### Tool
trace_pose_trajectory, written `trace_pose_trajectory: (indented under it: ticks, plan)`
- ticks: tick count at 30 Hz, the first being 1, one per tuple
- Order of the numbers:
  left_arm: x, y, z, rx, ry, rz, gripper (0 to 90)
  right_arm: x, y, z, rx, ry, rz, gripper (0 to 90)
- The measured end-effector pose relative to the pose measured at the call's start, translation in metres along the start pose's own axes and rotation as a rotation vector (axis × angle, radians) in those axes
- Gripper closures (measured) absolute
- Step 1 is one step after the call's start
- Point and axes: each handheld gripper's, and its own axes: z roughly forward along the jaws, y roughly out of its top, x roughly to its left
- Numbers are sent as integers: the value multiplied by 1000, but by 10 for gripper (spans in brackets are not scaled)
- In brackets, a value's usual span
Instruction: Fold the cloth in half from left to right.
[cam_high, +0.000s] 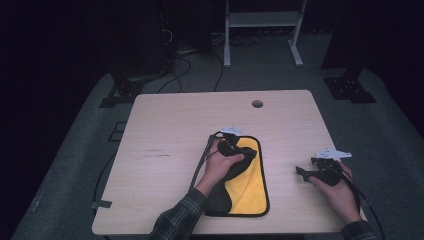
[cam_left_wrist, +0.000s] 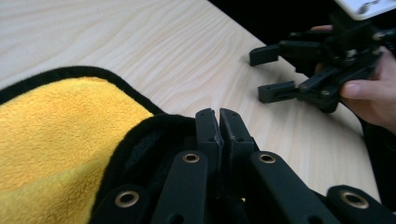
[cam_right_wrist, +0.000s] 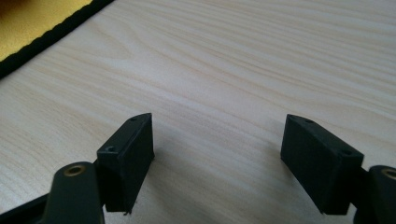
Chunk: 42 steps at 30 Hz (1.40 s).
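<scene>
A yellow cloth (cam_high: 251, 186) with a black border lies on the wooden table (cam_high: 170, 125), near its front edge. Its black underside is folded up over the left part. My left gripper (cam_high: 250, 153) rests on the cloth's upper part, jaws pressed together. In the left gripper view the raised black fold (cam_left_wrist: 149, 140) meets the left gripper (cam_left_wrist: 218, 114) at its shut jaws, and yellow pile (cam_left_wrist: 51, 135) lies beside it. My right gripper (cam_high: 305, 166) sits to the right on bare wood, open. It appears as the right gripper (cam_left_wrist: 265, 73) held in a hand, and as the right gripper (cam_right_wrist: 217, 140) with nothing between its jaws. The cloth's corner (cam_right_wrist: 28, 18) lies top left.
A round cable hole (cam_high: 257, 103) sits near the table's far edge. Behind the table stand a white frame (cam_high: 262, 30) and dark equipment, with cables (cam_high: 175, 65) on the floor. Bare wood stretches left of the cloth and between the two grippers.
</scene>
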Motion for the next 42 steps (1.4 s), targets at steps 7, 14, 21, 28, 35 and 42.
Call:
trace_pose_trajectory:
  ticks: [7,14,21,28,35,42]
  plan:
    - [3,-6,24,64,46,0,873,0,0,0,0,2,0,247]
    - [1,-9,33,87,72,23,849,0,0,0,0,3,0,247]
    - [-7,-3,17,28,50,52,620,0,0,-1,0,4,-3,247]
    - [-17,1,-21,-14,65,97,503,0,-1,-1,0,4,-5,247]
    - [-15,-12,-67,-63,155,127,443,0,-1,-1,-1,5,-7,247]
    - [0,-37,-105,-66,247,94,392,-1,-1,-1,0,9,-11,246]
